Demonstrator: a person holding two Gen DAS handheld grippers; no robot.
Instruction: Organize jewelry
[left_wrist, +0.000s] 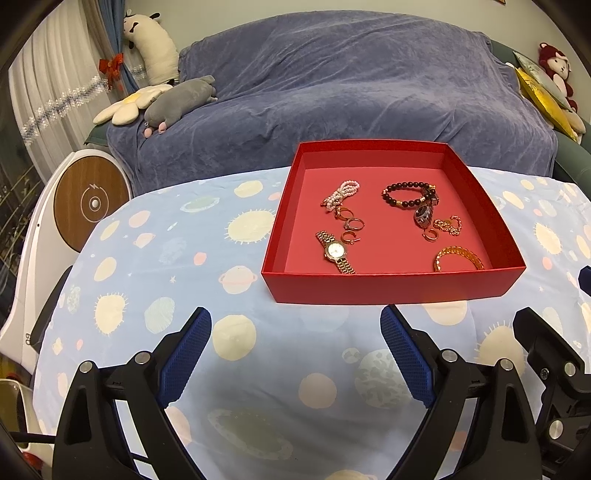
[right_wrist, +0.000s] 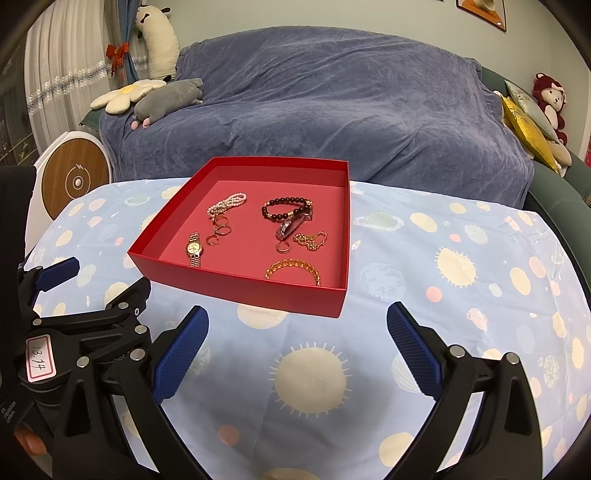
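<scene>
A shallow red box (left_wrist: 388, 288) (right_wrist: 240, 291) stands on a table with a planet-print cloth. Inside lie a gold watch (left_wrist: 335, 252) (right_wrist: 194, 249), a pearl bracelet (left_wrist: 341, 192) (right_wrist: 226, 204), a dark bead bracelet (left_wrist: 406, 195) (right_wrist: 286, 209), a gold chain bangle (left_wrist: 458, 257) (right_wrist: 293, 268), a thin gold chain (left_wrist: 448, 225) (right_wrist: 311, 240) and several small rings (left_wrist: 351, 225) (right_wrist: 221, 229). My left gripper (left_wrist: 295, 321) is open and empty, just in front of the box. My right gripper (right_wrist: 297, 317) is open and empty, at the box's near right corner.
The table's cloth (left_wrist: 184, 258) (right_wrist: 461, 277) reaches to the edges at left and right. Behind the table stands a sofa under a blue-grey cover (left_wrist: 332, 92) (right_wrist: 314, 92) with plush toys. A round white and wood device (left_wrist: 92, 201) (right_wrist: 74, 181) stands at the left.
</scene>
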